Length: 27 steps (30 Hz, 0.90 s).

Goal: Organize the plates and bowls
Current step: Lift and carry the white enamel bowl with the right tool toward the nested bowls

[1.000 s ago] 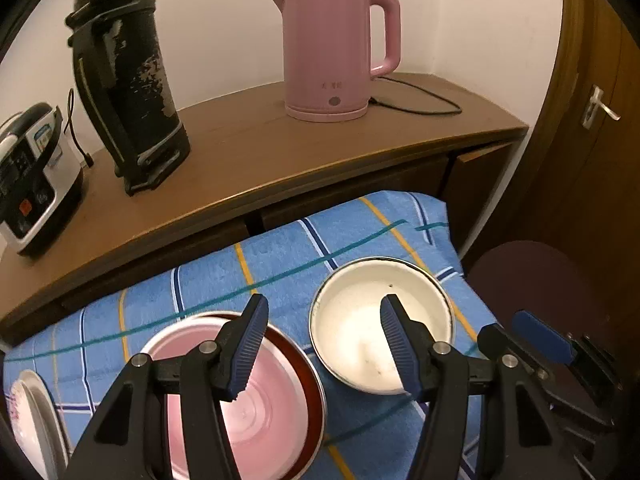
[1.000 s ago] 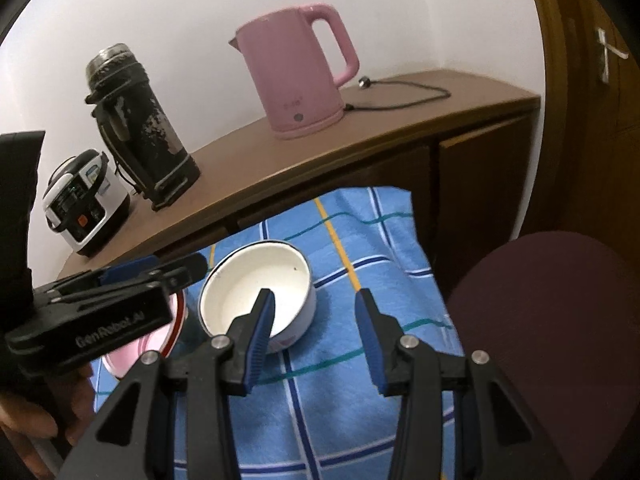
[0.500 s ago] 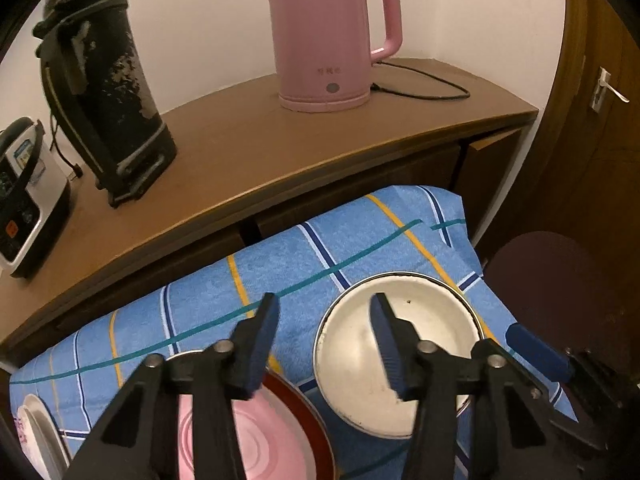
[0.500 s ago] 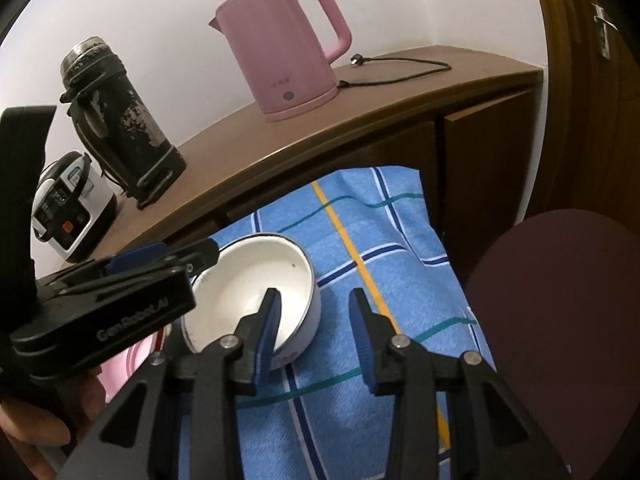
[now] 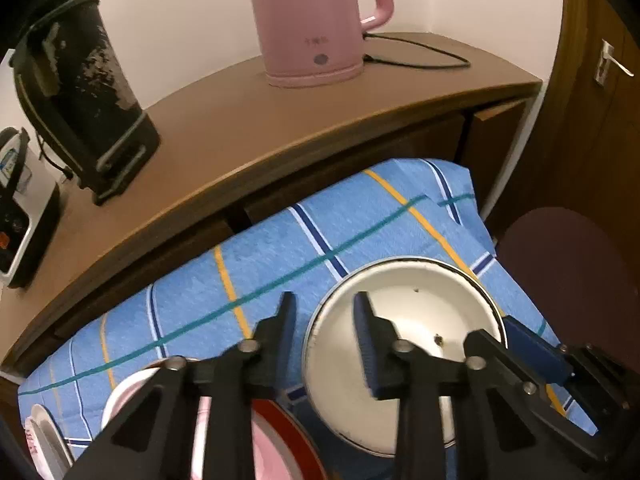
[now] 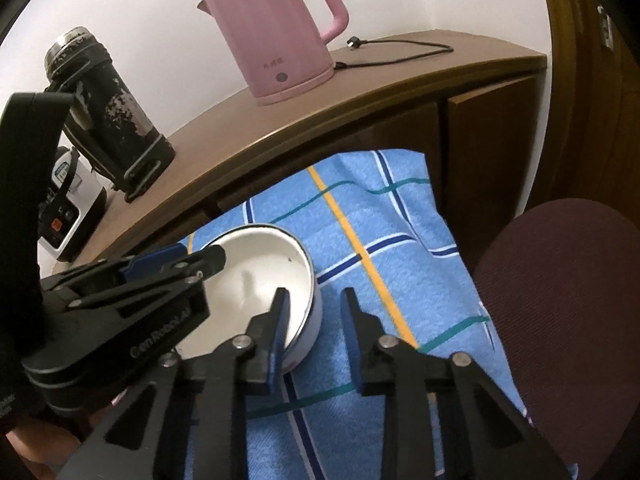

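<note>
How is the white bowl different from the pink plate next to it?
The white bowl is deep with tall sides, while the pink plate is shallow and flat. The bowl is plain white inside with a few dark specks; the plate is pink with a dark red rim. The bowl shows almost whole, but the plate is mostly hidden behind the left gripper. Both are round and sit on the blue checked cloth.

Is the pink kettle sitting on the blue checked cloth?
No, the pink plastic kettle stands on the brown wooden counter, behind the blue checked cloth.
</note>
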### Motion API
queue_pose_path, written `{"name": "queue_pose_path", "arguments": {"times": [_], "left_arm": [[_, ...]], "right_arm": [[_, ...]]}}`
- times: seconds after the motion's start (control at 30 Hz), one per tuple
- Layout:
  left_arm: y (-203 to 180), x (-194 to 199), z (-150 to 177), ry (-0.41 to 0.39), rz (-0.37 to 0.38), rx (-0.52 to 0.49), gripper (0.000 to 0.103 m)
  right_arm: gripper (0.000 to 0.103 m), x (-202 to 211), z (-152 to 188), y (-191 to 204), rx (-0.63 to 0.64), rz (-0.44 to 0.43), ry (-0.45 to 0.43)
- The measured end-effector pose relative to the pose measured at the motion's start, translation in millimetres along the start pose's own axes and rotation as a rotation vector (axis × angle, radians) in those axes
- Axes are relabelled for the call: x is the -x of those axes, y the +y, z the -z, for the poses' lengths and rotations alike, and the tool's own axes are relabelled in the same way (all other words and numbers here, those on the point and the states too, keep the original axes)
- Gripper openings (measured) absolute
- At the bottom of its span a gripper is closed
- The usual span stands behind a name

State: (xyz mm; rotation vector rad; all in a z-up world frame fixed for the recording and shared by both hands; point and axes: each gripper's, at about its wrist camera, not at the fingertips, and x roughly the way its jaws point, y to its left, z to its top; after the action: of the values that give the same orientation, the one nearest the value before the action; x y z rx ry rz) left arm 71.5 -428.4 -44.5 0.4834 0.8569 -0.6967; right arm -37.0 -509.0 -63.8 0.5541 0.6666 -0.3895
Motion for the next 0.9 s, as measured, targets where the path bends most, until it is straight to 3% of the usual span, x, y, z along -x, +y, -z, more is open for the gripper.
{"name": "queue_pose_path", "arguments": {"times": [0.3,0.9], "left_arm": [[-0.4,-2.9,0.6,0.0,0.009,0.003,0.022],[-23.5,30.6,8.7,-0.055,0.052,-0.026,0.02]], "right_arm": [[0.011,-3.2,-1.9,2.2,-0.001,-0.003,0.012],[0.011,27.3,-0.3,-8.5,-0.002,0.044,-0.008]]}}
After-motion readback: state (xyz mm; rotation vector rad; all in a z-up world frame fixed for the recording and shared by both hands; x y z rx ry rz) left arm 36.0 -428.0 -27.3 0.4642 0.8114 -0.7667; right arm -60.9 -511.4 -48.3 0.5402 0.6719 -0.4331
